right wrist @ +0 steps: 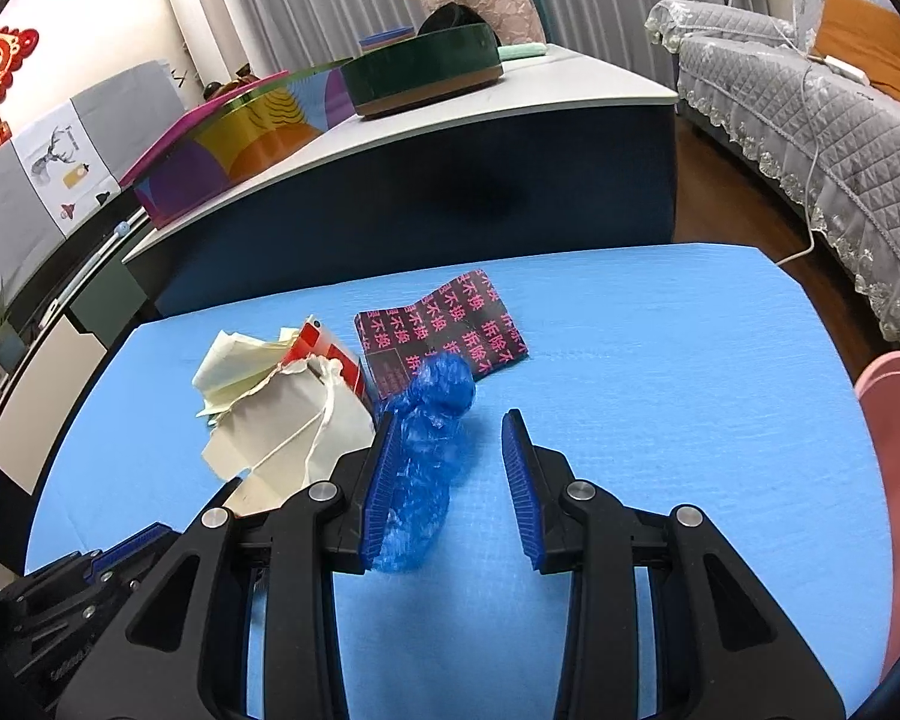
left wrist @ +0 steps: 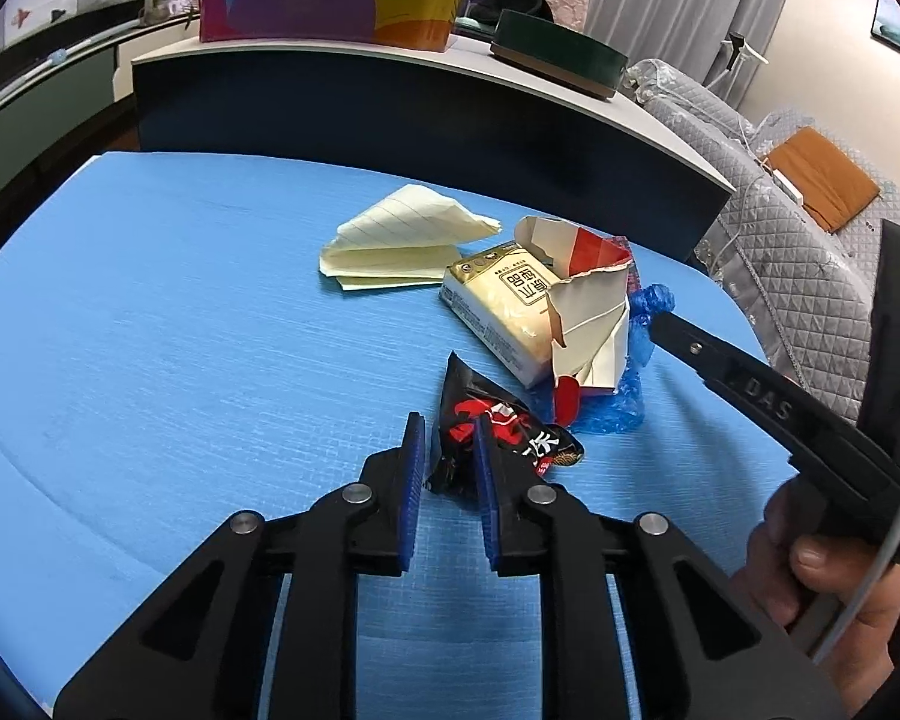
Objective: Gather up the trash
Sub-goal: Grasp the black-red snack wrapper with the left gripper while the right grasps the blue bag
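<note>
On blue mat (left wrist: 180,312): left gripper (left wrist: 447,438) jaws narrow around black wrapper (left wrist: 498,426), grip unclear. Right gripper (right wrist: 450,456) jaws apart, blue bag (right wrist: 426,420) between, unclamped.

Blue table (left wrist: 180,300) bears folded paper (left wrist: 390,246), torn carton (left wrist: 588,312), black wrapper (left wrist: 498,426), blue bag (right wrist: 429,420)

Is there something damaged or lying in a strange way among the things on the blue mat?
Yes. The white and red carton is torn open with ragged edges and crushed, leaning on the cream packet. A crumpled blue plastic bag lies beside it. The folded lined paper looks creased but not torn.
</note>
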### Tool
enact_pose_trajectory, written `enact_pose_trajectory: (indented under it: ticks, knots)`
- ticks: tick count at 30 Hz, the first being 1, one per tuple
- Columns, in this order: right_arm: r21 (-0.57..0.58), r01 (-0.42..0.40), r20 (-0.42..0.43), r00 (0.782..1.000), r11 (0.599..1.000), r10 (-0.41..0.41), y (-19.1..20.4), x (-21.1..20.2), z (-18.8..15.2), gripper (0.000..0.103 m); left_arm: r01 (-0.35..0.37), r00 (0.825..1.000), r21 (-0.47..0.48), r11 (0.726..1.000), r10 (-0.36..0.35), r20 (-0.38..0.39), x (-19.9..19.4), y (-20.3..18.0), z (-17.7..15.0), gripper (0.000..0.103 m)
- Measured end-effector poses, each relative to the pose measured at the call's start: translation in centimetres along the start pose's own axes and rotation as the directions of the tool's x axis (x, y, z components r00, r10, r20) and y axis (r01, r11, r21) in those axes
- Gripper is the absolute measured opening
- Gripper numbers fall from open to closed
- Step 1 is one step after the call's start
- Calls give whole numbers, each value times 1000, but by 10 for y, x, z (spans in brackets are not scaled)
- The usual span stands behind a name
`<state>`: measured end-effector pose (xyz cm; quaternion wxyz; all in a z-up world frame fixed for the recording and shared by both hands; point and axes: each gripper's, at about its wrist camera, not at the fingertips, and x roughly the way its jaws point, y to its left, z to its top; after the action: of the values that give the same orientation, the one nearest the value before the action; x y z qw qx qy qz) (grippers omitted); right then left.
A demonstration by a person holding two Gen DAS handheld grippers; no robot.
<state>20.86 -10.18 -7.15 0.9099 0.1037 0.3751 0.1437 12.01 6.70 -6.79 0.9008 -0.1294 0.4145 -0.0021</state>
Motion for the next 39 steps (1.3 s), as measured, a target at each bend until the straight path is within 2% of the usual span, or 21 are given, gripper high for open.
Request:
enact_pose_trajectory:
  ticks: [7,11,14,18,26,39]
  knots:
    - [-4,-13,-26,1000,1000,13,1,10,0,35,5,1000,8,1000,-5,-22,7,-2,0,17]
    - [-35,-17,-31,999,999,15,5,9,-1,10,-3,1000,12,1000,3,-28,9,-4,-1,17]
    - [-56,-12,-22,1000,998,11,6,4,-2,2,5,999,14,1000,-4,-35,9,-6,-1,15]
    - [-63,-3,-2,1000,998,3,5,-7,1,1,-11,999,22,1000,12,-37,9,-7,-1,12]
    - [-77,26,46,999,997,-23,1,-43,6,1,-28,1000,34,999,28,-4,-3,-8,-1,11]
    - [-108,88,106,991,990,-77,-2,-112,7,1,-14,998,62,998,10,67,-37,-18,-2,10]
